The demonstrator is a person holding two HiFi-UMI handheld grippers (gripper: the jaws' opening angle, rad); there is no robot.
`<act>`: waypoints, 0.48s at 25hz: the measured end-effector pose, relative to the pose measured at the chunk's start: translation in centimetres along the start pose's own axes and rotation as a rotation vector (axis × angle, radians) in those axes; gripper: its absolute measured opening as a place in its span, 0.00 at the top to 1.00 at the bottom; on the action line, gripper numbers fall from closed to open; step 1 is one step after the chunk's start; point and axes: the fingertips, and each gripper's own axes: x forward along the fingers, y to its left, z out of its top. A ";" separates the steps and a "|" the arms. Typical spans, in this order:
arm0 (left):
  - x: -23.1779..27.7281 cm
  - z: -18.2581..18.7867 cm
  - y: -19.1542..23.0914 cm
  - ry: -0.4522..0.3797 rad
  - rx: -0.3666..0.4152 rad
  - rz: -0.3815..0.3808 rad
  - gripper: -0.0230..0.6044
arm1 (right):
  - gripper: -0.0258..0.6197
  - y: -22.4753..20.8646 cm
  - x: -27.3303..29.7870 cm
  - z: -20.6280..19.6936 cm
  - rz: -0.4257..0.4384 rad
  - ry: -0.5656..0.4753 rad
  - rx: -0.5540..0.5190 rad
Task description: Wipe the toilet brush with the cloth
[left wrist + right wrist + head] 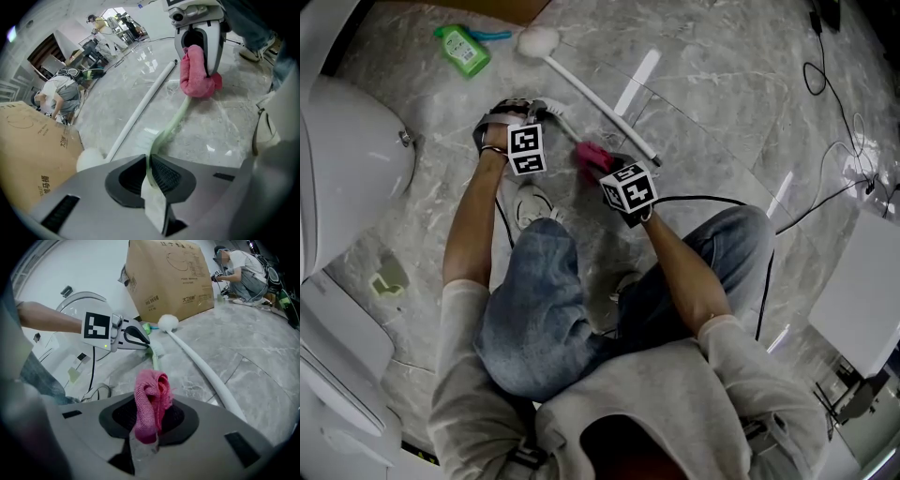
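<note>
My left gripper (525,112) (149,161) is shut on one end of a slim pale green toilet brush handle (172,124) (153,358) (564,125). The handle runs across to my right gripper (602,165) (152,411). That gripper is shut on a pink cloth (592,156) (151,401) (197,75), which is bunched around the handle's other end. Both grippers hang low over the marble floor, a short way apart. The brush's head is hidden.
A long white rod with a round fluffy head (591,94) (206,369) (136,115) lies on the floor just beyond the grippers. A green bottle (464,50) lies further off, and a white toilet (352,159) is at the left. A cardboard box (168,277), black cables (834,103) and a crouching person (241,268) are also here.
</note>
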 end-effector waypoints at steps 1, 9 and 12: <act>0.0 0.0 0.0 0.002 0.002 -0.002 0.88 | 0.78 -0.2 -0.3 -0.2 -0.003 0.000 0.005; -0.1 -0.2 -0.2 0.013 0.007 -0.012 0.88 | 0.78 -2.2 -2.2 -2.5 -0.043 0.029 0.031; -0.1 -0.2 -0.3 0.013 0.016 -0.010 0.88 | 0.78 -3.0 -2.8 -3.6 -0.053 0.050 0.038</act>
